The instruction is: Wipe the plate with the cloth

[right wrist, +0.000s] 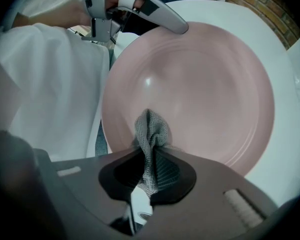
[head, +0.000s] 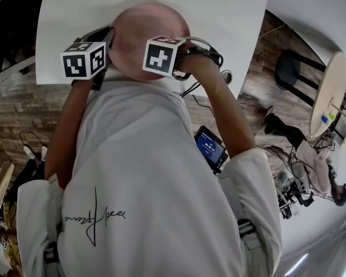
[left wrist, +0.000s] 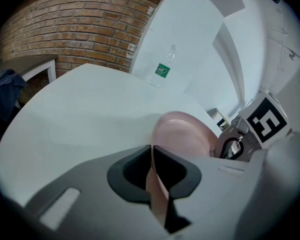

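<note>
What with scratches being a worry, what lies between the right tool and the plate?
The cloth, clamped in the right tool, its bunched end sticking out toward the plate; the right gripper view shows it. Contact cannot be told.

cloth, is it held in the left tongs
No, the grey cloth is pinched in the right tongs, while the left tongs clamp the pink plate by its rim.

Open tabletop (left wrist: 80,114) spreads past the plate (left wrist: 182,134), a bottle (left wrist: 162,70) near its far edge.
</note>
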`<state>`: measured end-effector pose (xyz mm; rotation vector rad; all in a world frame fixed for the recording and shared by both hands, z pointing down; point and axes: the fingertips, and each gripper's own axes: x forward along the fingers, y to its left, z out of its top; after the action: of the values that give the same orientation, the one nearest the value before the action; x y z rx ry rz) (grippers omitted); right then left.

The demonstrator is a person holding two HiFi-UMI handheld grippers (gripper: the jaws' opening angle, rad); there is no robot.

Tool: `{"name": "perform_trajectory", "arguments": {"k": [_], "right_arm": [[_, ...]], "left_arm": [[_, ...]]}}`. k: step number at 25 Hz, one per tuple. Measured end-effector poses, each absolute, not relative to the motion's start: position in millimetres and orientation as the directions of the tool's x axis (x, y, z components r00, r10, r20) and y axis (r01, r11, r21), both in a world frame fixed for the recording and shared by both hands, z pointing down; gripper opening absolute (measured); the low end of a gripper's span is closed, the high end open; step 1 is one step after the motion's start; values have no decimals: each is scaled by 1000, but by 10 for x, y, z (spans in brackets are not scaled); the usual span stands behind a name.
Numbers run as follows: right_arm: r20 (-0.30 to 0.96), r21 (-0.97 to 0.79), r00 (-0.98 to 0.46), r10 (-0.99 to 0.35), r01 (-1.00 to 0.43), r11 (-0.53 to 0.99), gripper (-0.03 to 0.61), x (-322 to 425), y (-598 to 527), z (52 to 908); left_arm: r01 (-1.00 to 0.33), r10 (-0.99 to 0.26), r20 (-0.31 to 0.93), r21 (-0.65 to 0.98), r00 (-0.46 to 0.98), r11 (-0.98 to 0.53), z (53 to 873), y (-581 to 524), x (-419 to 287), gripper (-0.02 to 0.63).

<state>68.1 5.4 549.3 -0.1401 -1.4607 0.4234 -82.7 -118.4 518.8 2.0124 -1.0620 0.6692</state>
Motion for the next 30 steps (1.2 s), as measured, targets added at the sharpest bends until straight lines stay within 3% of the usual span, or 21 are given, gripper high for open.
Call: {"name": "perform_trajectory", "arguments": {"k": [21, 30], "right_arm": [[981, -64, 170, 98, -192, 979, 40, 968, -503, 5515], [991, 41, 131, -9, -247, 968, 38, 970, -687, 5472]], "left_arm": [[-849, -457, 722, 371, 519, -378, 5196, -1191, -821, 34], [-847, -463, 712, 398, 528, -353, 5179, -1187, -822, 31]]}}
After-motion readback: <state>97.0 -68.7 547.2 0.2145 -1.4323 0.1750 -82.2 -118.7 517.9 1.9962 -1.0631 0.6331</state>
